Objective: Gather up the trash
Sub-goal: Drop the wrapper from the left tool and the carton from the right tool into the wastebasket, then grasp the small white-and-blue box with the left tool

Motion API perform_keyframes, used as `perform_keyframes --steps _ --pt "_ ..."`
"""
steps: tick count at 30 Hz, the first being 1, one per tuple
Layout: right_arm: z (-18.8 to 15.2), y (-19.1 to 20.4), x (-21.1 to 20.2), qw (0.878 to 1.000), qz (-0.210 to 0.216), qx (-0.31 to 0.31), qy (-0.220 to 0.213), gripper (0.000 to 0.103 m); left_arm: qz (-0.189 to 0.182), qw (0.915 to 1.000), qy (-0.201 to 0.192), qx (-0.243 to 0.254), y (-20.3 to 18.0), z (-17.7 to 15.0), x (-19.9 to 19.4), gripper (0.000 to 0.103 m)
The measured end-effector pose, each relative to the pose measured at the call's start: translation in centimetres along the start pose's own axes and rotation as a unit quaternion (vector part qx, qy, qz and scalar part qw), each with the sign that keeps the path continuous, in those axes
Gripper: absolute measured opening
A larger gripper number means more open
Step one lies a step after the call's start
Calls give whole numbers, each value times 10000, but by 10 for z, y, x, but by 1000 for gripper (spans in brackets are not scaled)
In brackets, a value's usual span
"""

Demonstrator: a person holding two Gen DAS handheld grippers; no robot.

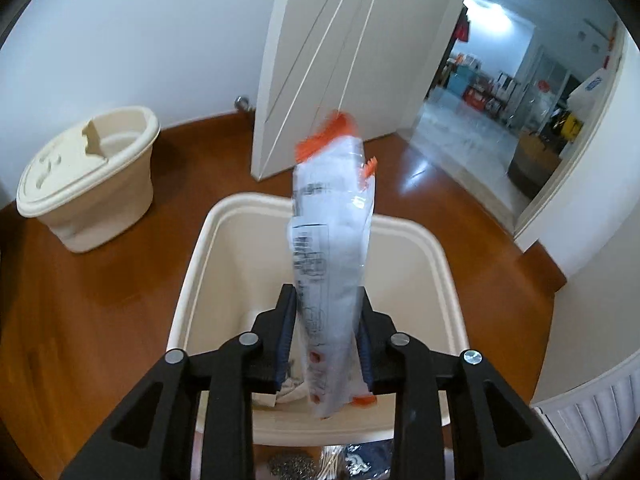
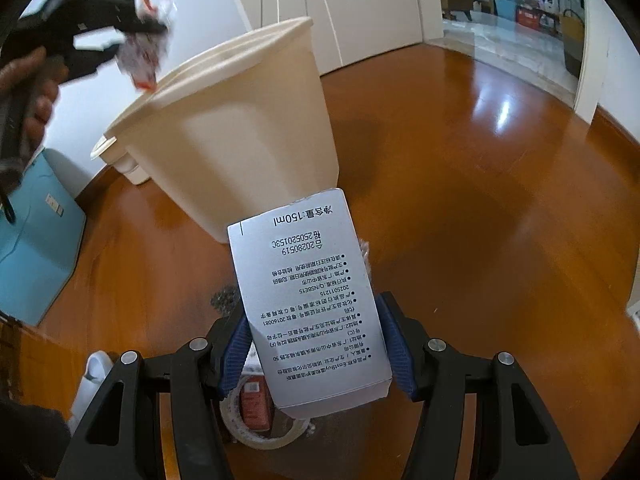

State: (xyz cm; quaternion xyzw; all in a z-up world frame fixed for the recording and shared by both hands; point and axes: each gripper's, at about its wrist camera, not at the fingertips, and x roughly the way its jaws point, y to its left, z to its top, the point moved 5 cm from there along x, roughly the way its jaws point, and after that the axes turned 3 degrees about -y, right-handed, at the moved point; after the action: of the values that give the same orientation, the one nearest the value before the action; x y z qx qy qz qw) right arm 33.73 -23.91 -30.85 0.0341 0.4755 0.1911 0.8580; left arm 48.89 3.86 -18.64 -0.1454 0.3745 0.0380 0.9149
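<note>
We have the left gripper (image 1: 326, 336) directly above the open cream plastic trash bin (image 1: 440, 264), its fingers clenched on a crinkled clear plastic wrapper with orange edges (image 1: 332, 240). The wrapper's long axis runs straight out along the fingers, its far end reaching past the bin's back rim, its near end hanging over the bin's mouth. So we judge the coming move turns on that one relation: the bin lies straight below the wrapper, and parting the fingers should let it fall in.

Our right gripper (image 2: 316, 344) is lower and beside the bin, fingers grasping a white rectangular cardboard box (image 2: 308, 300) whose long axis points toward the bin wall. The left is clearly the nearer to the opening.

The box's print, upside down to us, reads "150ml", "20280519", "25052015" and "Q/NSBE15" among Chinese lines; "EastBuy" seems legible too. The wrapper's black print is too blurred to read.
</note>
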Motion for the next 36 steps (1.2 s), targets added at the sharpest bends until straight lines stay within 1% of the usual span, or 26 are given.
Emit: perform_keyframes --steps 1,3,4,5,8,10,13,14,15,16,17,18,20,21,24,26,29,32,33,35,36 --pt "4 -1 -3 10000 -23 -29 -52 62 34 10000 -8 6 0 -2 0 27" --pt "14 -5 -6 9998 -47 -63 -172 62 47 10000 -19 64 2 -7 -4 38" --pt "21 -6 -11 9996 -61 -77 -249 62 31 10000 -43 56 4 -9 -6 46" --pt "29 -7 -15 9994 -69 -90 -331 62 39 10000 -59 63 5 -11 -8 49" --pt "58 -10 -31 9980 -77 -223 -593 62 18 9999 -125 12 14 -15 -22 49" --pt "84 -7 -41 9962 -45 -358 -790 62 73 9997 -217 -102 24 -27 -37 49" --pt "136 4 -60 9913 242 -481 -1204 62 206 9985 -221 -466 41 -59 -55 51" --pt "152 10 -62 9894 374 -552 -1293 61 253 9976 -169 -625 47 -71 -58 52" --pt "168 19 -62 9873 497 -634 -1368 61 322 9956 -39 -882 56 -90 -60 53" --pt "185 29 -60 9855 632 -698 -1410 61 355 9941 75 -1019 59 -102 -58 54" --pt "198 39 -56 9841 776 -749 -1412 57 386 9926 209 -1130 63 -114 -56 54" --pt "208 47 -52 9826 889 -801 -1419 56 424 9895 436 -1311 68 -132 -51 54" --pt "226 67 -37 9798 1002 -949 -1450 56 432 9844 700 -1558 73 -153 -46 54" --pt "230 74 -26 9802 983 -1000 -1399 56 473 9821 855 -1610 76 -165 -44 54" --pt "234 86 7 9842 960 -990 -1113 56 539 9788 1028 -1687 81 -180 -42 54" --pt "232 96 27 9858 963 -1056 -880 56 548 9774 1107 -1717 85 -185 -41 54" --pt "236 107 47 9858 942 -1160 -763 56 520 9770 1168 -1704 83 -188 -37 54" --pt "239 115 75 9886 919 -1128 -387 56 495 9767 1253 -1670 80 -196 -32 54" --pt "239 117 87 9896 893 -1112 -168 57 510 9764 1301 -1645 79 -199 -30 54" --pt "236 123 98 9898 835 -1157 46 58 511 9746 1399 -1671 81 -208 -26 54" --pt "235 127 104 9894 798 -1206 110 59 477 9726 1526 -1688 80 -216 -22 54"
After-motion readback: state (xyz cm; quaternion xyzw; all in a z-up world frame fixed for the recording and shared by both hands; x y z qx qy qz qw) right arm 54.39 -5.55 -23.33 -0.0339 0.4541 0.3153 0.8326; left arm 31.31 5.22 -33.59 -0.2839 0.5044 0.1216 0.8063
